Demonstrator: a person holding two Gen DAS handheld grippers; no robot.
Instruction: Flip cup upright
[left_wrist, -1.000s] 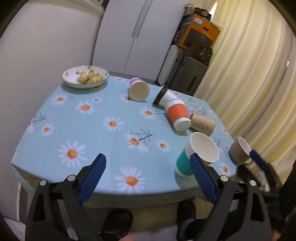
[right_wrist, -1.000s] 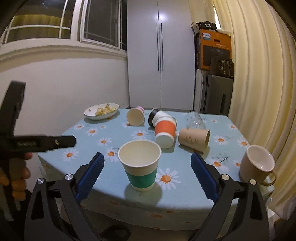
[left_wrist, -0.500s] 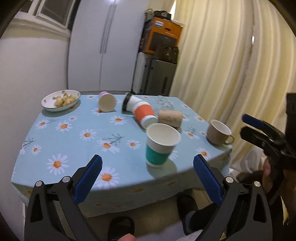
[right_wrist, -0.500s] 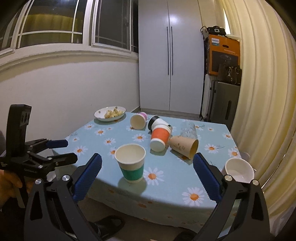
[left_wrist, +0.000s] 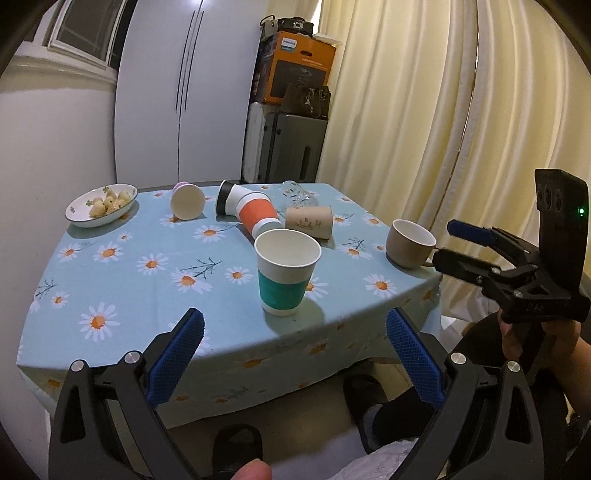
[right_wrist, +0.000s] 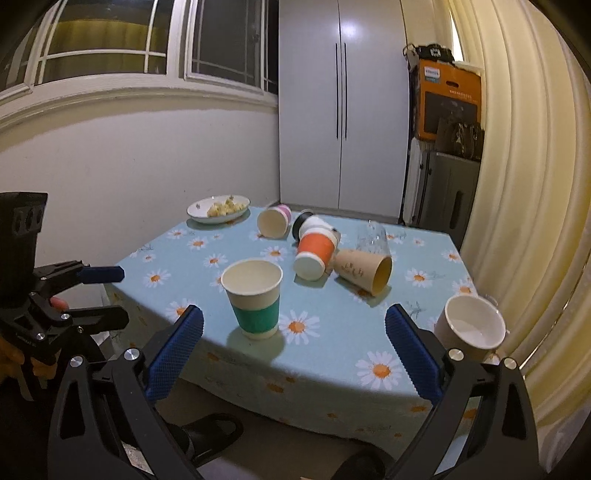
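Note:
A green-banded paper cup (left_wrist: 286, 271) (right_wrist: 254, 297) stands upright near the table's front edge. Behind it an orange-banded cup (left_wrist: 258, 216) (right_wrist: 316, 251), a brown paper cup (left_wrist: 309, 221) (right_wrist: 364, 269), a black-based cup (left_wrist: 227, 195) (right_wrist: 303, 225) and a pink-based cup (left_wrist: 187, 201) (right_wrist: 273, 220) lie on their sides. My left gripper (left_wrist: 293, 354) is open and empty, off the table's front edge. My right gripper (right_wrist: 293, 350) is open and empty too, below the front edge; it also shows in the left wrist view (left_wrist: 461, 245).
A beige mug (left_wrist: 410, 242) (right_wrist: 471, 326) stands upright at the table's right corner. A bowl of food (left_wrist: 101, 205) (right_wrist: 218, 208) sits at the back left. A clear glass (right_wrist: 373, 238) stands upside down at the back. Curtains hang on the right.
Both grippers have pulled back and lifted away from the table, so more of the room shows. The cups have not moved.

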